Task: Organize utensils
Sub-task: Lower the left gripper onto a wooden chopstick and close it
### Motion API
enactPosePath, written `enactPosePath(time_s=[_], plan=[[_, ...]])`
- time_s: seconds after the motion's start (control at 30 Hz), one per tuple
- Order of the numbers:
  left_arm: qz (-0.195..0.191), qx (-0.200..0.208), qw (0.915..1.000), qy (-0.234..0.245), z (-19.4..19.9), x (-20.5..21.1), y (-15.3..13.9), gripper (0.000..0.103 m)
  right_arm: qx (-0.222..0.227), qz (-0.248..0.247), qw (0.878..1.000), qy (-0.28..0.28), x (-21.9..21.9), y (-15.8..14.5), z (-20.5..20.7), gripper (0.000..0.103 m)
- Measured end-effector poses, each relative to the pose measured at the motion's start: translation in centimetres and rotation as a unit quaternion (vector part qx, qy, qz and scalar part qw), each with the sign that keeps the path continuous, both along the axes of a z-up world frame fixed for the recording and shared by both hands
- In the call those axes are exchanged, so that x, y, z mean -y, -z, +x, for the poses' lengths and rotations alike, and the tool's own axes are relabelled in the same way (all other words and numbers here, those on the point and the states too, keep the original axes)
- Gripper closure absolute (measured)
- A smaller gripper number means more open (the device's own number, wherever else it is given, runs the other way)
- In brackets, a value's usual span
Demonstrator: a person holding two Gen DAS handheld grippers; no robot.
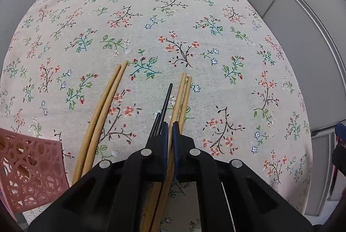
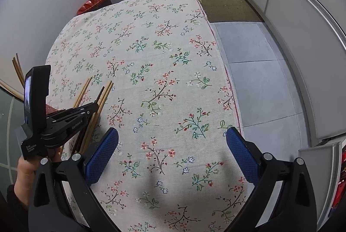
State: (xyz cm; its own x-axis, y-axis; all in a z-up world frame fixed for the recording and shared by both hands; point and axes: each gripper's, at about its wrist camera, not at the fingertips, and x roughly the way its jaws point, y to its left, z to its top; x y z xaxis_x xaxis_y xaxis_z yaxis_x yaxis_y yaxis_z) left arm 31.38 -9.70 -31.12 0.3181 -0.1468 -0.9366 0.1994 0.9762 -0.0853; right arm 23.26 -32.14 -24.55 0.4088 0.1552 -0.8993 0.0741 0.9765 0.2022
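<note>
Wooden chopsticks (image 1: pixel 180 102) sit pinched between the closed left claw (image 1: pixel 170 130).

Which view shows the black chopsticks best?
The left wrist view: the black chopsticks run forward beside the left gripper, tips clear against the tablecloth. The right wrist view shows only short dark tips, mostly hidden behind that gripper.

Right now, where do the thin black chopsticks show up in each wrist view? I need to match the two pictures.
Left wrist view: the thin black chopsticks sit at lower centre, running up from just left of the closed left claw.
Right wrist view: the same chopsticks lie at the left edge, poking past the left claw, among the light wooden chopsticks.
Shared landmark: the red-lined bin beyond the floral tablecloth.
</note>
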Motion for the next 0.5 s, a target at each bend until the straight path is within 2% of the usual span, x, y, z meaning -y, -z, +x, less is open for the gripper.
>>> enactPosePath(time_s=[0.23,0.5], plan=[[-0.007,0.010,0.9999,-0.007,1.4,0.6,0.7,0.092,-0.003,0.000,1.000,0.003,0.2,0.2,0.0,0.007],[0.004,0.023,0.9997,0.003,1.3,1.0,0.0,0.096,-0.006,0.000,1.000,0.007,0.0,0.1,0.1,0.007]])
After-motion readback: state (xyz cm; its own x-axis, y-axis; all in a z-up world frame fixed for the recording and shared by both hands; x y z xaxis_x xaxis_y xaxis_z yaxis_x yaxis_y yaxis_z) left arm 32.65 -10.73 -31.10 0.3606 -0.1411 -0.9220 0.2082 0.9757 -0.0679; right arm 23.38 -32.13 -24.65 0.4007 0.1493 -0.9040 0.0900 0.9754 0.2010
